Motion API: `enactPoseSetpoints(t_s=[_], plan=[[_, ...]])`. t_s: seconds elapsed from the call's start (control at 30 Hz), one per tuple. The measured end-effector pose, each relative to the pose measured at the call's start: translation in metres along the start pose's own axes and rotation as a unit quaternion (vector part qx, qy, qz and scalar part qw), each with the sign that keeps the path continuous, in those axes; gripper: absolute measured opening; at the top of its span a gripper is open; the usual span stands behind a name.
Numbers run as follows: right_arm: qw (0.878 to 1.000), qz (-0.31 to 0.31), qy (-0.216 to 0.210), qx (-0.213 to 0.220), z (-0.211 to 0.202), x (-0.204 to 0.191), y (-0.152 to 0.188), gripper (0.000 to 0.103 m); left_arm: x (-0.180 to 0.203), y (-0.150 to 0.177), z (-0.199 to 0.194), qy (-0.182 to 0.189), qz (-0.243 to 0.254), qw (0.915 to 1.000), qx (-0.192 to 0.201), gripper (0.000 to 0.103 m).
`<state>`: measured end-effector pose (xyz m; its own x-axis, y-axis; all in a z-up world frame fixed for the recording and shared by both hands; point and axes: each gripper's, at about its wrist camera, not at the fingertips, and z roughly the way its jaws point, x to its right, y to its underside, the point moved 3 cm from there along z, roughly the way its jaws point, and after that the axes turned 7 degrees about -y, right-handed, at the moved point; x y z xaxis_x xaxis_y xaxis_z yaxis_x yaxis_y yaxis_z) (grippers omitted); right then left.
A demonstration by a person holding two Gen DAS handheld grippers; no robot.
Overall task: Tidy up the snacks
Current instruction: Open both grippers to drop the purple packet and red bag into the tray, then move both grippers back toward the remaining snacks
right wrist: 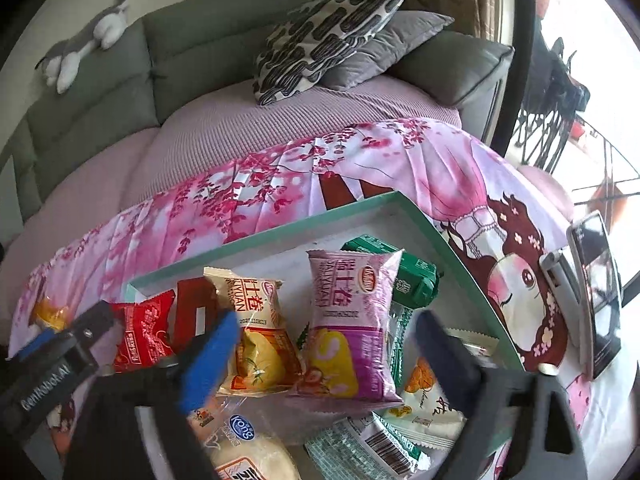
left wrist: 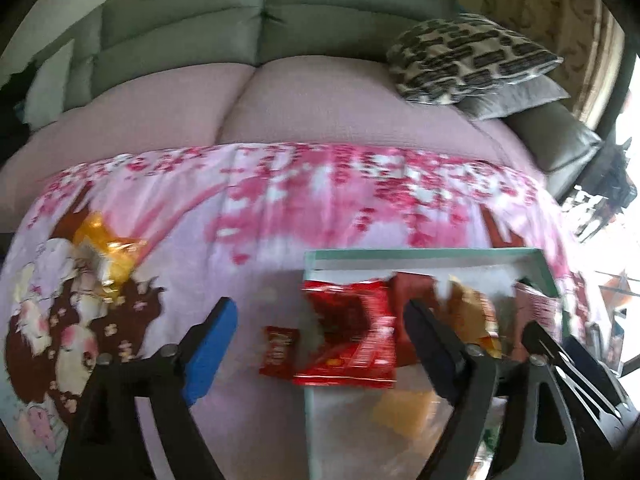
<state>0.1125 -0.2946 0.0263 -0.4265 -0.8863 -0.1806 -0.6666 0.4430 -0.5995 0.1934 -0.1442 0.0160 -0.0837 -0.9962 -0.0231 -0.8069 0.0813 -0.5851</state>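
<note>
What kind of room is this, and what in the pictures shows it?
Probably a living room in a home. A grey sofa with cushions stands behind, a plush toy lies on its back, and a snack box sits on a pink cloth.

A grey sofa (right wrist: pixel 100 92) with patterned cushion (right wrist: pixel 324 32) stands beside a bright window (right wrist: pixel 580 60).

L gripper (left wrist: pixel 320 336), R gripper (right wrist: pixel 324 344): jaws wide apart, angled down.
</note>
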Motion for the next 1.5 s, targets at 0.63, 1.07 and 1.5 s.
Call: enactPoseSetpoints(t_s=[0.63,1.07,1.5], plan=[[1.0,-0.001,-0.006,0.008,-0.007,-0.022,-0.005,0.103,-0.061,0.0,0.008,-0.087,-0.035,0.9955,0.012,0.103],[0.994,-0.061,-0.083,0.024,-0.017,-0.116,0.002,0.103,-0.169,0.009,-0.013,-0.219,-0.092,0.9713,0.018,0.103],[0.981,-0.126,-0.147,-0.017,-0.004,-0.221,0.047,0.103,-0.273,0.04,-0.02,-0.283,-0.175,0.9428,-0.014,0.103]])
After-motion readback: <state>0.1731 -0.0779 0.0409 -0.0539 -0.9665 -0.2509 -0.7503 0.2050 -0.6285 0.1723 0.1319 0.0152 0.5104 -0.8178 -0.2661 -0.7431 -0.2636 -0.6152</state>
